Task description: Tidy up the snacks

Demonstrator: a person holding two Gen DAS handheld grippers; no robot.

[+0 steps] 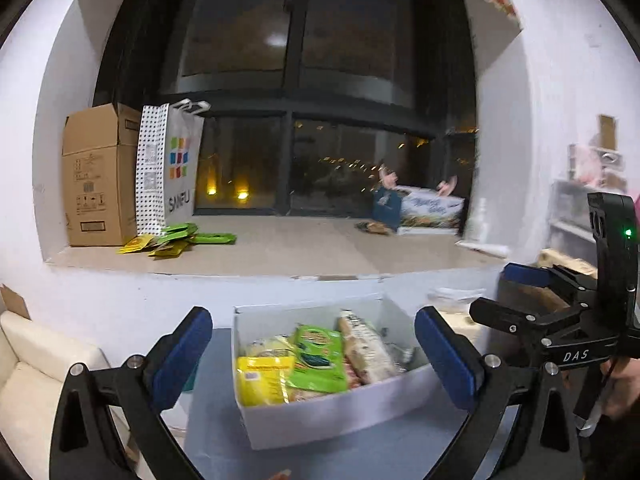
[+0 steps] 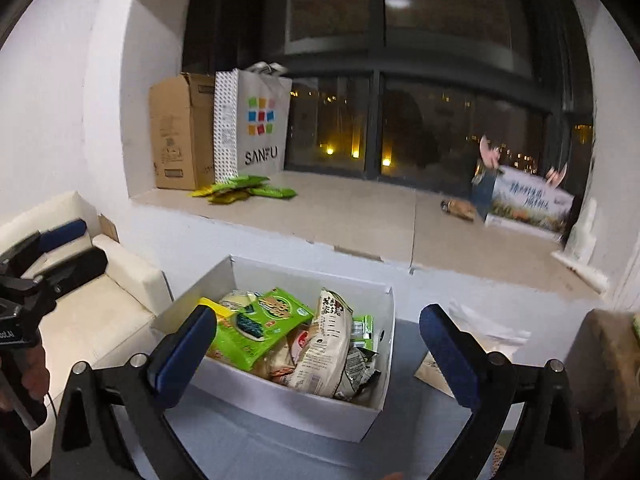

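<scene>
Snacks (image 1: 312, 356) fill white box (image 1: 320, 420); left gripper (image 1: 314, 354) and right gripper (image 2: 318, 354) both spread.

The white box (image 2: 280, 396) sits open-topped on the surface (image 2: 248, 452), but packets fill it; a tall cream packet (image 2: 324, 356) and a green one (image 2: 260, 328) stand above its rim, so little room is left inside. Bare surface lies in front of the box. The left tongs (image 1: 314, 356) and right tongs (image 2: 318, 356) both stand wide, nothing between their fingers. Behind the box the window ledge (image 2: 352, 216) is bare in its middle; a cardboard carton (image 2: 180, 132), a shopping bag (image 2: 252, 124) and loose green packets (image 2: 244, 190) crowd its left end, a printed box (image 2: 528, 204) its right
</scene>
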